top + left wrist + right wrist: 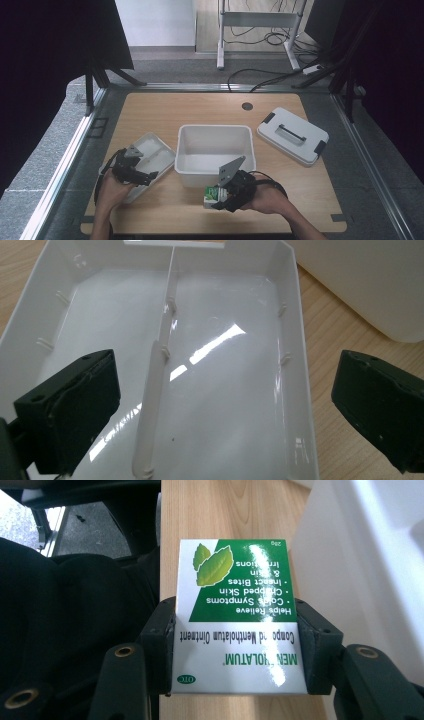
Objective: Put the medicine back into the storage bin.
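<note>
On the wooden table, item by item: right gripper, at about 6 o'clock of the table, clenched on a green-and-white ointment box; in the right gripper view that ointment box sits between the two black jaws, both pads pressed flat against its side edges, its print reading upside down, leaf emblem at the far end; box held at the near outer wall of the white bin, just at that bin's 6 o'clock; whether it touches the tabletop cannot be told. White bin: open-topped, rectangular, at table centre. Left gripper: at 8 o'clock of the table, released, jaws spread wide with nothing between them, poised over a shallow white tray; in the left gripper view the tray shows two compartments parted by a low ridge, one jaw above the left compartment, the other outside the right rim. White lid with recessed handle and dark clips: at 2 o'clock, lying flat, well apart from both grippers.
</note>
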Action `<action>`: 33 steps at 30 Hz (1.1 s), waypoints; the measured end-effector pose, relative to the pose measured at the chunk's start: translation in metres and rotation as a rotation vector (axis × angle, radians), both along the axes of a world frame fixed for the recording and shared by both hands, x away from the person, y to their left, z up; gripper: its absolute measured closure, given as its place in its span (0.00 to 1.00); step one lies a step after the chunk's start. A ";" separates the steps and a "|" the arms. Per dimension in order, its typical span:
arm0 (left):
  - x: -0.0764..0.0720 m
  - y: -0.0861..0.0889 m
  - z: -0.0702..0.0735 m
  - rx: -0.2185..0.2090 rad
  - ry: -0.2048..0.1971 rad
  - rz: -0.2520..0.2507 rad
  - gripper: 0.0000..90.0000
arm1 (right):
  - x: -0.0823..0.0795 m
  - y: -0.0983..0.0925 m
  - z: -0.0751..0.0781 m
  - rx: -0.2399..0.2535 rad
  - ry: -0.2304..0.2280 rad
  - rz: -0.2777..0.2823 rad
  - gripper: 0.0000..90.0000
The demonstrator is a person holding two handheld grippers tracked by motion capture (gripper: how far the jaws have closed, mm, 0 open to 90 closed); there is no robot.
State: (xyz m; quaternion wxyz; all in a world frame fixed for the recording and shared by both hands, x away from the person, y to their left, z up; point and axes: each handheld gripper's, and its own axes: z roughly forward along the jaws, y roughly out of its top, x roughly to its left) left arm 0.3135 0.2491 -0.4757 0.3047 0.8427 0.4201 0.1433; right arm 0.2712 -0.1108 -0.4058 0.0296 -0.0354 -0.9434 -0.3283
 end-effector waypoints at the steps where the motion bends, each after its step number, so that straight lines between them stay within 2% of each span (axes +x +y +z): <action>1: 0.000 0.000 0.000 0.000 0.000 -0.001 0.00 | 0.001 0.000 0.003 0.002 0.001 -0.002 0.50; 13: 0.000 0.001 0.000 -0.002 0.004 -0.003 0.00 | 0.013 0.001 0.031 0.012 -0.013 0.000 0.50; 23: 0.000 0.002 -0.001 -0.008 0.007 -0.002 0.00 | 0.031 -0.001 0.057 0.021 -0.029 -0.029 0.50; 28: 0.001 0.002 -0.002 -0.007 0.010 -0.004 0.00 | 0.043 -0.003 0.071 0.000 -0.058 -0.061 0.50; 33: 0.001 0.002 -0.002 -0.013 0.009 -0.002 0.00 | 0.060 -0.005 0.079 -0.031 -0.090 -0.099 0.50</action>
